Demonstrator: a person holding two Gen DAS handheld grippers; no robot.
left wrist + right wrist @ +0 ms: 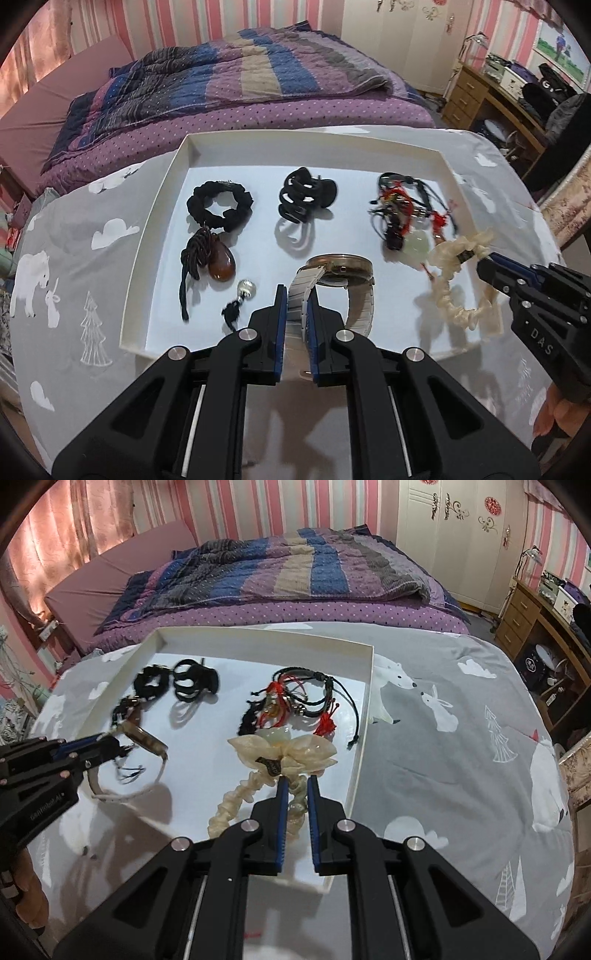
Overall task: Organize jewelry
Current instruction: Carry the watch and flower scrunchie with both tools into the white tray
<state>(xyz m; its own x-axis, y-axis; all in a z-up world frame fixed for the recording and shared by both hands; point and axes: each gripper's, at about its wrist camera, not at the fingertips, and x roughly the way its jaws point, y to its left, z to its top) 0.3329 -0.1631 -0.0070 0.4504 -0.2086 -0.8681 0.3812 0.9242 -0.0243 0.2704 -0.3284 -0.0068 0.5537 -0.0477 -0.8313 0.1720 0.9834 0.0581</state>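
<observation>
Jaws of the left gripper (298,291), low in the centre of the left wrist view, are clenched on the silver metal bracelet of a round-faced wristwatch (340,275). The band runs straight up from the pads, and the case lies flat above them, over the near part of the shallow white tray (155,221).

In the right wrist view the right gripper (298,781) is clamped on a cream, ruffled hair scrunchie (282,753) — its loop trails toward the lower left of the frame, above the tray's near right part.

Farther back in the tray lie a brown teardrop pendant on black cord (221,266), a black scrunchie (219,206), a black claw clip (306,195) and, upper right, a tangle of black and red cord bracelets (406,206). The tray sits on a grey cloth printed with white bears (74,258).
</observation>
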